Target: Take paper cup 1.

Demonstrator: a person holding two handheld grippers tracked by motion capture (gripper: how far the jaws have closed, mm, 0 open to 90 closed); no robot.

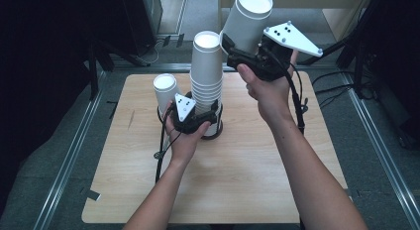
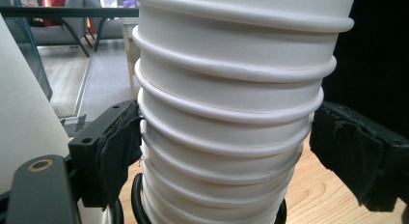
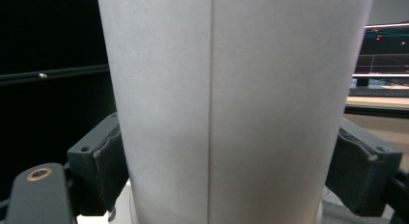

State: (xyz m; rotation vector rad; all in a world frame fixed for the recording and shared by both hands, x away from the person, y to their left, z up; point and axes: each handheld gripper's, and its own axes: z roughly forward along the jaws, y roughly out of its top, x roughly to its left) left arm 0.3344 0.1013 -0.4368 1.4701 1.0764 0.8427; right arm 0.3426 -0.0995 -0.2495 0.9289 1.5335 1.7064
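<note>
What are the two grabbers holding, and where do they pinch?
The right gripper pinches one white paper cup by its side wall, lifted high. The left gripper clamps the stack of white paper cups near its bottom.

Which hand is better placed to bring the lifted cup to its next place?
Right. The right tool already grips the lifted cup in the air, while the left tool steadies the stack on the table.

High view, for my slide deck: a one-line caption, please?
Left tool steadies a stack of white cups while the right tool holds one cup aloft.
</note>
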